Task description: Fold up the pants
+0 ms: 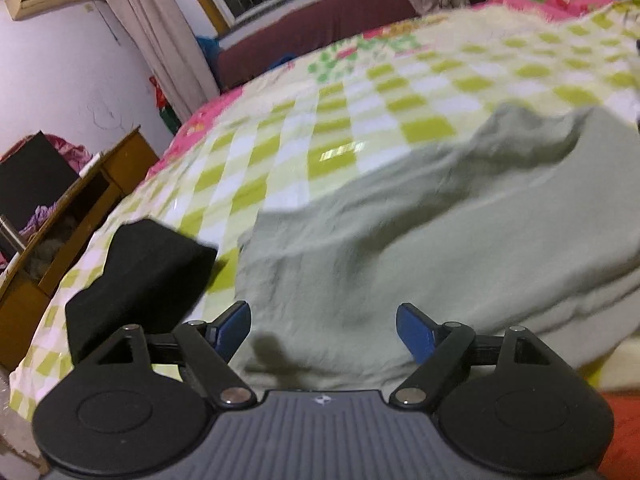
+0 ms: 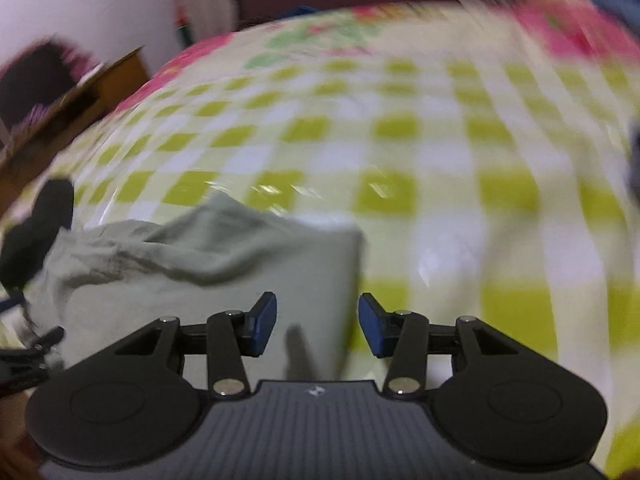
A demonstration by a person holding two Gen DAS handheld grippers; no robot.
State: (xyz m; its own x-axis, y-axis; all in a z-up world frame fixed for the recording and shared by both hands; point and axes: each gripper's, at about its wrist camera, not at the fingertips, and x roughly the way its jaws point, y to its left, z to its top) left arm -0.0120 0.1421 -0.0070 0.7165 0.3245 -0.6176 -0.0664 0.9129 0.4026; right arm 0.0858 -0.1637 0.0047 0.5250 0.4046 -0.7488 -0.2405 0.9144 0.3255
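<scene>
1. A black folded cloth bundle (image 1: 140, 276) lies left of the pale grey-green cotton pants (image 1: 420, 248) on the green-and-white checked bed cover (image 1: 360, 120)
2. Left claw (image 1: 323, 332) hangs released over the pants
3. Right claw (image 2: 317, 324) is released above their right edge

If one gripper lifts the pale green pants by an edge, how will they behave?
The pants are probably floppy: the cloth lies in soft wrinkles. They look thin and light, so the layers would likely sag and unfold. They may slide easily on the shiny checked bed cover.
</scene>
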